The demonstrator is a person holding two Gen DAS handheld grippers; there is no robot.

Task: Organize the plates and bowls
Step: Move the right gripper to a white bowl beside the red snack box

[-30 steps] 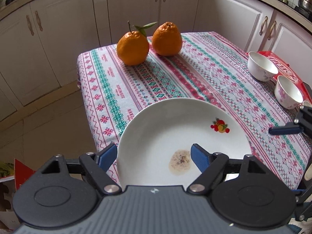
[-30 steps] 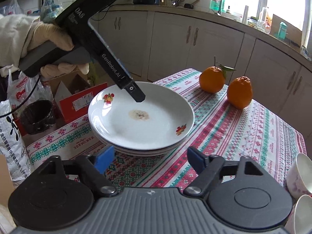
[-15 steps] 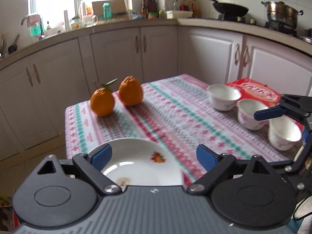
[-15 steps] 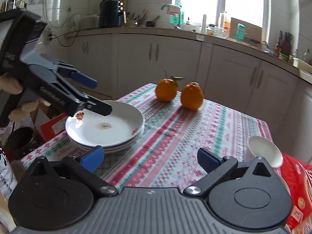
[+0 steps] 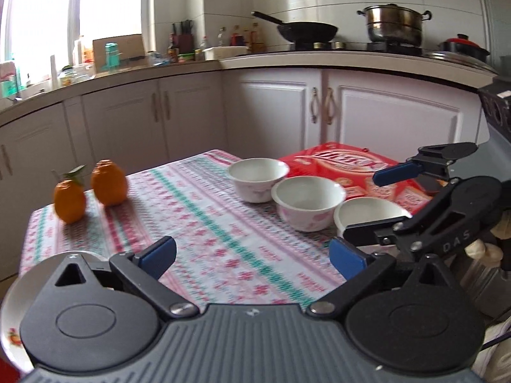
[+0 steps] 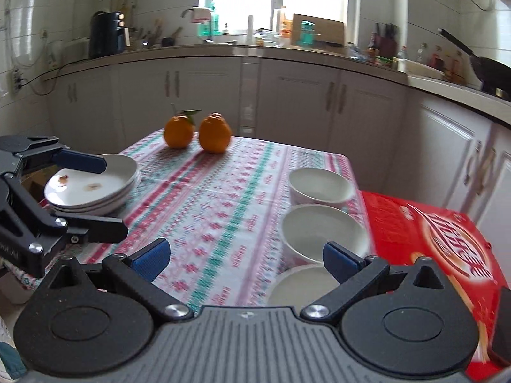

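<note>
Left gripper (image 5: 252,253) jaws are opening, nothing between; right gripper (image 6: 246,257) jaws gape empty; plates (image 6: 92,188) stacked mid-left on the table (image 6: 223,198); three bowls (image 6: 319,188) (in a row) right.

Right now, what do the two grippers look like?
Both match: left gripper and right gripper have black linkage arms, blue pads and a ribbed grey body with round black hubs. The right gripper's side reads "DAS" in the left wrist view. A light glove shows behind it.
</note>
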